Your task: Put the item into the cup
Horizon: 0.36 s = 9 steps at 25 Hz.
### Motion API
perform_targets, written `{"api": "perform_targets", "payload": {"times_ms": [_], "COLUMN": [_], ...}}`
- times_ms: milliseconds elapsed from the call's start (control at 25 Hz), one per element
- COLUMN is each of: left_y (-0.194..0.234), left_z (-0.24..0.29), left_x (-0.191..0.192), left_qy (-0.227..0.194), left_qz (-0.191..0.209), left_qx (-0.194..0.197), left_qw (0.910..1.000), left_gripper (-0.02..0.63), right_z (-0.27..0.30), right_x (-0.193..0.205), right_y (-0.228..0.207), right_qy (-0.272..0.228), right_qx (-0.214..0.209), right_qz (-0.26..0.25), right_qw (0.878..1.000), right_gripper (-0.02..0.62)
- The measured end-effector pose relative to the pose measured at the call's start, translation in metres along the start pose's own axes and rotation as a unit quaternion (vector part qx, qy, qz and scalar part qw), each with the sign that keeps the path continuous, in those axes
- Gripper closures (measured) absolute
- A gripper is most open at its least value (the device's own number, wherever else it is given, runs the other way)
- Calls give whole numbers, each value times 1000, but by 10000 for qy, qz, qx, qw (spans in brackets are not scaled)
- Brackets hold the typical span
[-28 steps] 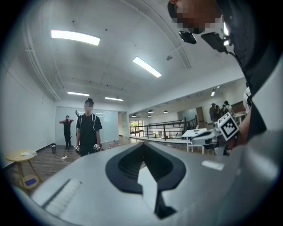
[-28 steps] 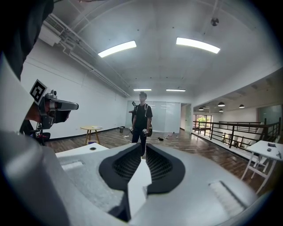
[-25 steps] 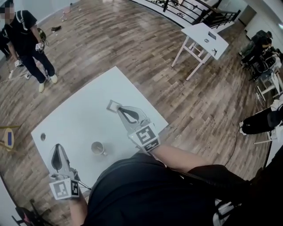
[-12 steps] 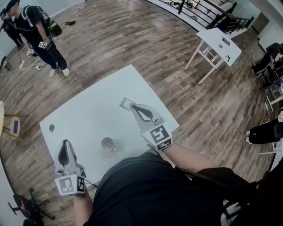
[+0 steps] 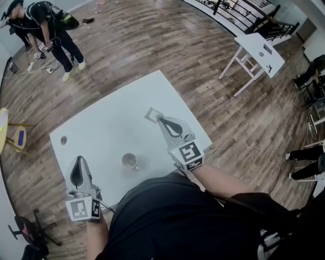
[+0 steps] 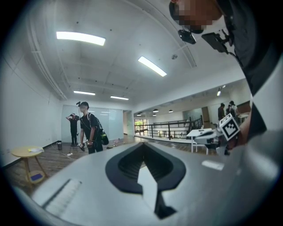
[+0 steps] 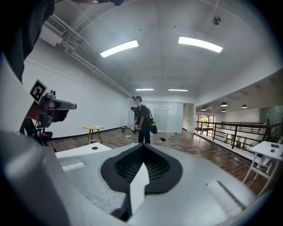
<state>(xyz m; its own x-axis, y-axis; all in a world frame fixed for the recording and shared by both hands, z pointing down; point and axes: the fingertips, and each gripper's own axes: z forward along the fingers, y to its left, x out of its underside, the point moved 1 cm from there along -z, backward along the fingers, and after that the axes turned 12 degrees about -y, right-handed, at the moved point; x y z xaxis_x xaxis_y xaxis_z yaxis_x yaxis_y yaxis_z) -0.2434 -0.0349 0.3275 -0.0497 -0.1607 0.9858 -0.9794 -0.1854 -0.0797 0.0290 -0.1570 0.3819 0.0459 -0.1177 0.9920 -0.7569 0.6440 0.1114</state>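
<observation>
A small, flat, pale square item (image 5: 152,115) sits at the tip of the right gripper (image 5: 158,119), whose jaws are closed on it. The item lies over the white tabletop (image 5: 111,117), inward from the right edge and about halfway between the far corner and the right corner. The head view does not show whether the item touches the surface or hangs just above it. The right gripper view shows the two dark jaws pressed together with a thin white sliver between them.

The cup (image 5: 130,161) stands upright on the tabletop, close to the near side and just in front of the person's dark-clothed body. Its mouth faces up and its small handle points toward the right corner. The cup and the item are well apart, with bare tabletop between them.

The left gripper (image 5: 78,159) is over the near left edge of the tabletop, pointing toward the far side, well left of the cup. Its jaws are closed, and nothing shows at its tip.

A small round hole (image 5: 63,140) marks the tabletop near the left corner.

Around the tabletop is a wooden plank floor (image 5: 152,40). A second white table (image 5: 260,46) stands beyond the right edge, near a dark railing (image 5: 238,12). Another person (image 5: 48,28) in dark clothes stands far off beyond the left corner.
</observation>
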Motion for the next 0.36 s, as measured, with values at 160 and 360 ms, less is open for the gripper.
{"api": "perform_targets", "payload": {"times_ms": [160,360], "left_y": [-4,-5], "left_z": [0,13], "left_x": [0,-1], "left_qy": [2,-24], "left_qz": [19,25], "left_qx": [-1,163], "left_qw": [10000,9999], "left_gripper": [607,607], "right_z": [-3,-4], "right_x": [-1,-3], "right_y": [-5,-10], "right_qy": [-45,-51], "right_qx": [27,157], "right_qz": [2,-16], "right_qw": [10000,9999], "right_gripper": [594,594]}}
